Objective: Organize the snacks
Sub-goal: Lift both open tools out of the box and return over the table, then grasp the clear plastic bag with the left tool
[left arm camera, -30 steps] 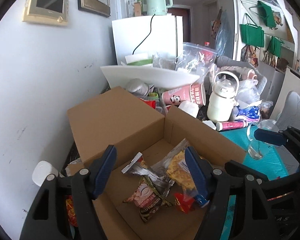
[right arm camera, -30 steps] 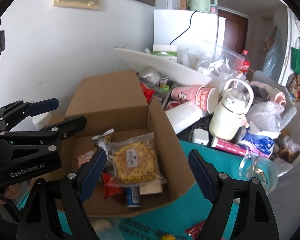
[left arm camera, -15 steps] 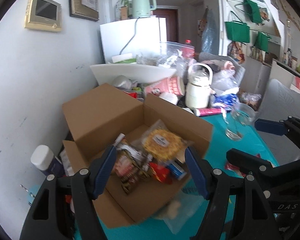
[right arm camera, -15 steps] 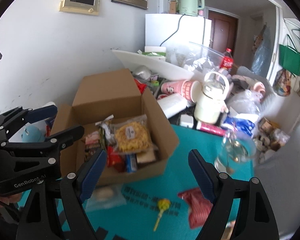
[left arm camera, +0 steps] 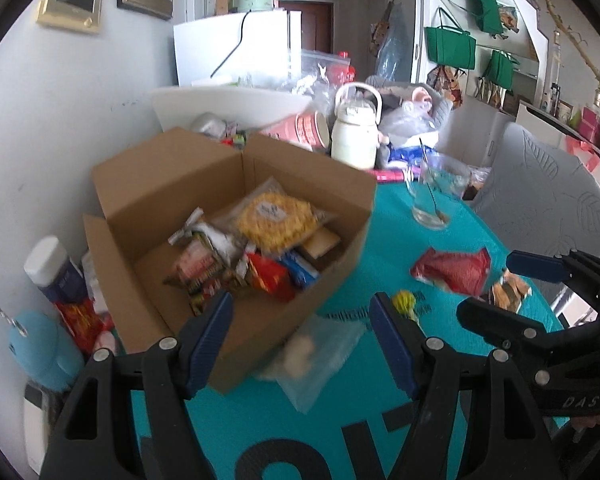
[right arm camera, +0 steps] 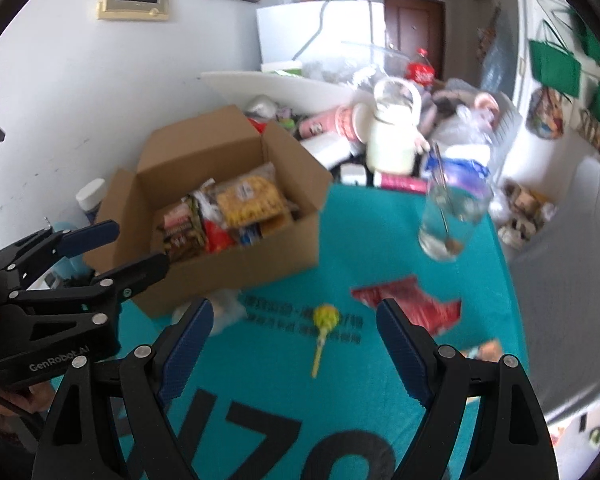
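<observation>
An open cardboard box [left arm camera: 332, 268] [right arm camera: 260, 256] holds several snack packets, with a yellow cracker bag [left arm camera: 276, 216] [right arm camera: 248, 198] on top. On the teal tablecloth lie a clear bag [left arm camera: 316, 356] [right arm camera: 224, 312], a yellow lollipop [left arm camera: 406, 304] [right arm camera: 324, 320], a red packet [left arm camera: 452, 270] [right arm camera: 416, 304] and an orange packet [left arm camera: 508, 290] [right arm camera: 482, 350]. My left gripper [left arm camera: 300, 336] is open and empty, in front of the box. My right gripper [right arm camera: 294, 342] is open and empty, above the lollipop.
A glass with a spoon [left arm camera: 432, 200] [right arm camera: 448, 220] stands on the cloth right of the box. A white jug [left arm camera: 356, 136] [right arm camera: 392, 140], pink cups [right arm camera: 336, 122] and clutter crowd the back. A bottle [left arm camera: 56, 272] and a blue object [left arm camera: 44, 352] stand left of the box.
Both grippers have pulled back and up from the box. The tablecloth with the loose snacks has come into view. Both stay open and empty.
</observation>
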`<state>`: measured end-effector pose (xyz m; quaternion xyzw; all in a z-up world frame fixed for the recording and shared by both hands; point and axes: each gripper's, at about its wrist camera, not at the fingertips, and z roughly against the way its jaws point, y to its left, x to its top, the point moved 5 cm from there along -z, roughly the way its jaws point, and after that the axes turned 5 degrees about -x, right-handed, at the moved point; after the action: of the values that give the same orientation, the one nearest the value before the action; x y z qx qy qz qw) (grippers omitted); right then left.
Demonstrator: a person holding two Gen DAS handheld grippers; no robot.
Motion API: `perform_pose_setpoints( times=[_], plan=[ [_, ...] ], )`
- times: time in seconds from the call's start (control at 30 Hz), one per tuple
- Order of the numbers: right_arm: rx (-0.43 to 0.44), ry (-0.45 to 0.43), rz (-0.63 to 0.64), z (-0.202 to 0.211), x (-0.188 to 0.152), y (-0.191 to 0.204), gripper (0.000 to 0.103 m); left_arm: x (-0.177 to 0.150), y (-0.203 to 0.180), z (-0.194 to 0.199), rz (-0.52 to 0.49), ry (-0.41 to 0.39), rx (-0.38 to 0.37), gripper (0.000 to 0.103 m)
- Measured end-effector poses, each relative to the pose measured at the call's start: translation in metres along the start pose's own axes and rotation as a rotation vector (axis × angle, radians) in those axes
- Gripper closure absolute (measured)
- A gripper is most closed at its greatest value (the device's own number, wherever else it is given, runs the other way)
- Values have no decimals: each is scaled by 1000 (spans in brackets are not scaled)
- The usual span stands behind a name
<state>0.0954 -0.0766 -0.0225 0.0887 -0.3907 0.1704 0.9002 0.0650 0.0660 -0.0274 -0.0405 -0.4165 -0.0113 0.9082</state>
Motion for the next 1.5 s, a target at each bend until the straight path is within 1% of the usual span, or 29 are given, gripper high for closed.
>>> perform_pose_setpoints(
  times=[0.27, 0.5, 0.7, 1.07, 1.2, 1.33, 1.4, 1.43, 1.47, 1.5],
  plan=[
    [-10, 75, -63, -18, -38, -12, 19, -32, 4, -15, 41, 45, -29, 33],
    [14, 130, -53, -34, -60, -7, 19, -49, 3, -33, 42, 90, -51, 33],
    [19, 148, -50, -41, -65, -6, 19, -49, 4, -48, 42, 110, -69, 33],
    [6, 173, -75, -52, -70, -19, 19, -45, -9, -88, -26, 197, -100, 33],
    [1, 174, -90, -54, -70, -24, 19, -48, -12, -100, -22, 231, -144, 33],
    [-3, 176, -90, -55, -71, -27, 19, -53, -15, -109, -42, 253, -141, 33],
    [-6, 180, -90, -56, -72, -28, 19, -55, -16, -111, -37, 266, -147, 33],
    [-7, 181, -90, -55, -73, -29, 19, -58, -16, -113, -31, 278, -153, 35],
    [-8, 182, -90, -55, -73, -30, 19, -58, -16, -112, -32, 272, -149, 37],
    [-10, 183, -92, -55, -73, -32, 19, -59, -16, -110, -42, 261, -139, 45]
  ],
)
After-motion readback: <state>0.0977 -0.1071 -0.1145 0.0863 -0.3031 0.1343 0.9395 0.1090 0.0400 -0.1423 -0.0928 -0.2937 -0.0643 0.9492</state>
